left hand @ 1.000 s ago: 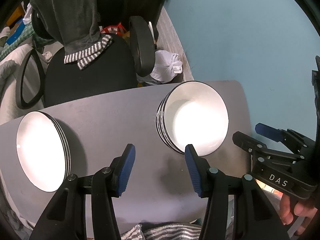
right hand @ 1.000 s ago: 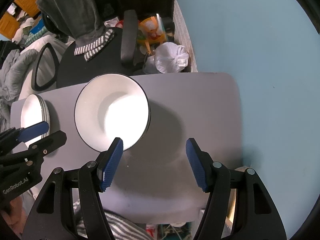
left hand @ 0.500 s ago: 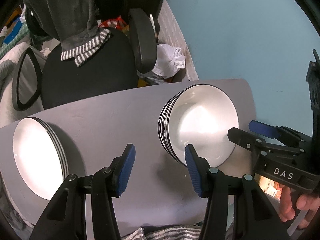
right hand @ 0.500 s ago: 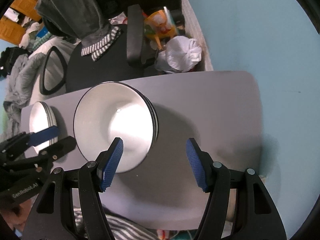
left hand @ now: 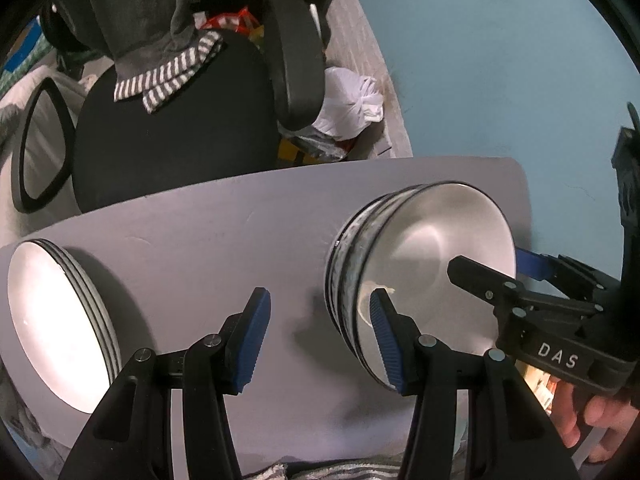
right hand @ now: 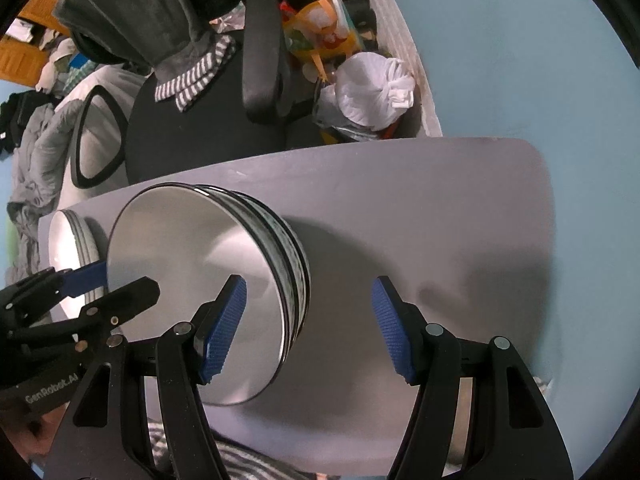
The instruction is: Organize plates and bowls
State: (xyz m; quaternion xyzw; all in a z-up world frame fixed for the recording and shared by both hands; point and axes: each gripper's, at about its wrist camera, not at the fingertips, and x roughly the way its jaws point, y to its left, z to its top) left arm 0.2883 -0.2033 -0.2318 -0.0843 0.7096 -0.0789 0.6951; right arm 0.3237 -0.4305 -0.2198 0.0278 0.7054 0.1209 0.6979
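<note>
A stack of white bowls with black rims (left hand: 424,256) stands on the grey table (left hand: 224,232); it also shows in the right wrist view (right hand: 192,264). A stack of white plates (left hand: 52,320) lies at the table's left end, and shows in the right wrist view (right hand: 72,240). My left gripper (left hand: 316,340) is open, its right finger in front of the near-left rim of the bowls. My right gripper (right hand: 308,328) is open, its left finger over the bowls' near rim and its right finger outside the stack.
A black office chair (left hand: 172,120) with a grey garment draped on it stands behind the table. A white tied bag (right hand: 372,92) and clutter lie on the floor by the blue wall. Striped cloth (right hand: 240,464) lies at the table's near edge.
Both grippers have moved closer to the bowl stack and lower over the table. The right gripper's fingers now reach the bowls' rim. Bowls and plates have not moved.
</note>
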